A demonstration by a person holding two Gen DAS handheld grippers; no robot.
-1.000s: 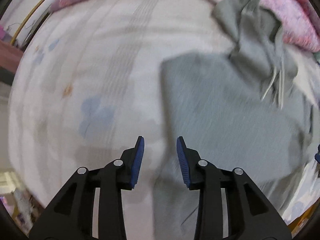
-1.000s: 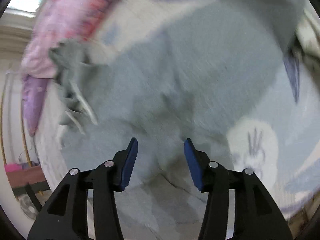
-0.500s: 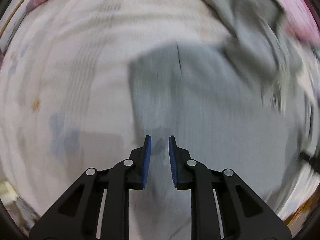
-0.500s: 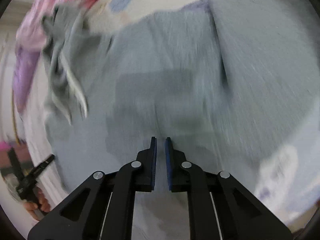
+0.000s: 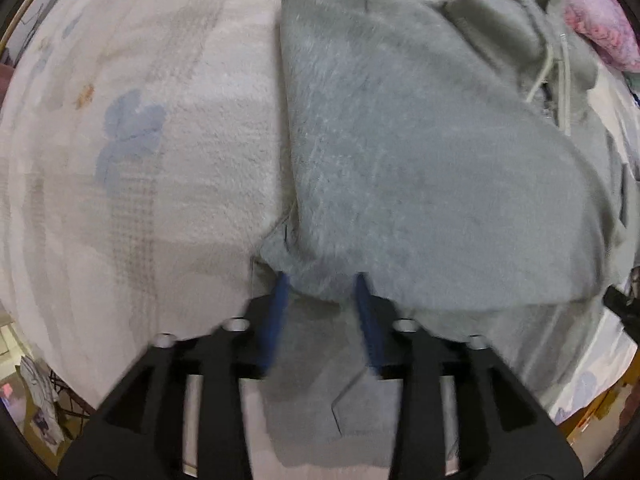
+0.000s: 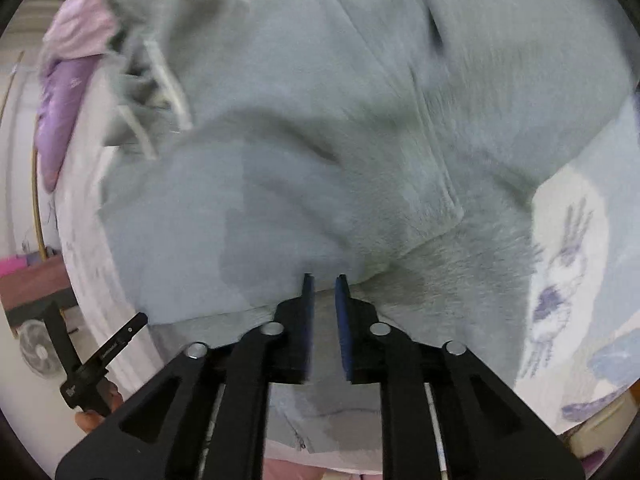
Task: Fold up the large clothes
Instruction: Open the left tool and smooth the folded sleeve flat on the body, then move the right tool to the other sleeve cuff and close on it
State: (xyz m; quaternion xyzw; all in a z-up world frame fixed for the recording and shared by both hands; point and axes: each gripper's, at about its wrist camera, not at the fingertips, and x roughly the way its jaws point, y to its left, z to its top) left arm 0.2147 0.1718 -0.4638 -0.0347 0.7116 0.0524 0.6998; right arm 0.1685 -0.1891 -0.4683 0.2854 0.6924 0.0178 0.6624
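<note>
**Hoodie part-folded, hem lifted**

The grey hoodie (image 5: 420,152) fills the centre and right of the left view, lying on the pale bedspread (image 5: 160,160). One flap already lies over the body; the hood and drawstrings (image 5: 556,64) at upper right look unfolded. The left gripper (image 5: 322,280) is spread wide, fabric draped over its tips. The right gripper (image 6: 324,280), nearly closed, seems to pinch the hem. Most folding remains.

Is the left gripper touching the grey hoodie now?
Touching. In the left wrist view, the left gripper has hoodie fabric draped over both fingertips.
</note>
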